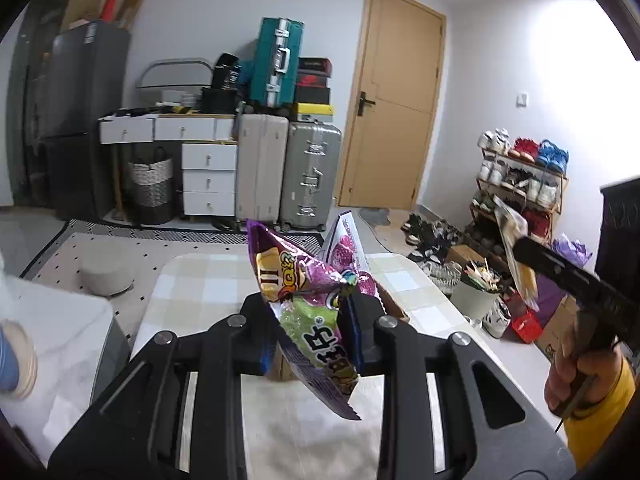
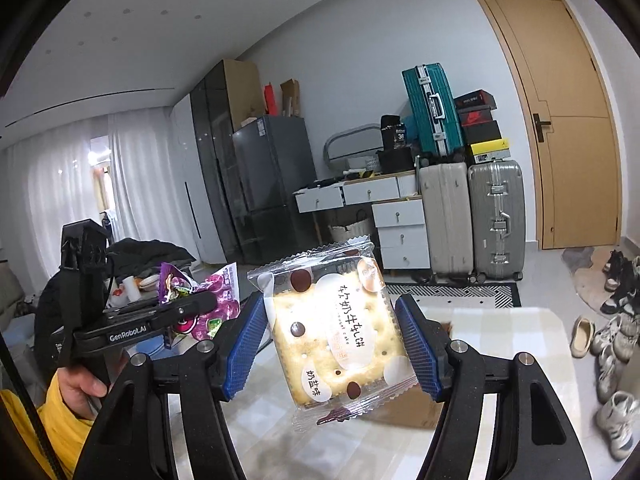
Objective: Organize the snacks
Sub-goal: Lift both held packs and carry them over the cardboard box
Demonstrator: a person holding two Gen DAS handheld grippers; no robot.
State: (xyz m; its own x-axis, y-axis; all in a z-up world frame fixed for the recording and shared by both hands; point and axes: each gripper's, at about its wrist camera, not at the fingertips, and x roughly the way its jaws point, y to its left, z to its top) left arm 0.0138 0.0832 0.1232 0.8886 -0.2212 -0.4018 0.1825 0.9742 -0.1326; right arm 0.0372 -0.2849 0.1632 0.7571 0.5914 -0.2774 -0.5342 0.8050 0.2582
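While your left gripper (image 1: 310, 328) clamps crinkled purple-and-green foil snack bags (image 1: 308, 300) above the checked table (image 1: 192, 280), nothing looks sorted yet. Your right gripper (image 2: 332, 340) pinches a clear-wrapped square cracker packet (image 2: 336, 336), also aloft; both await placing.

The right tool (image 2: 332, 344) grips a cracker packet (image 2: 336, 340) above the checkered surface (image 2: 520, 340); the left tool (image 2: 192, 304) holds purple snack bags (image 2: 216, 300).

Home living room, as I see it: fridge (image 1: 86, 120) left of suitcases (image 1: 288, 172); shoe rack (image 1: 520, 184) right of them.
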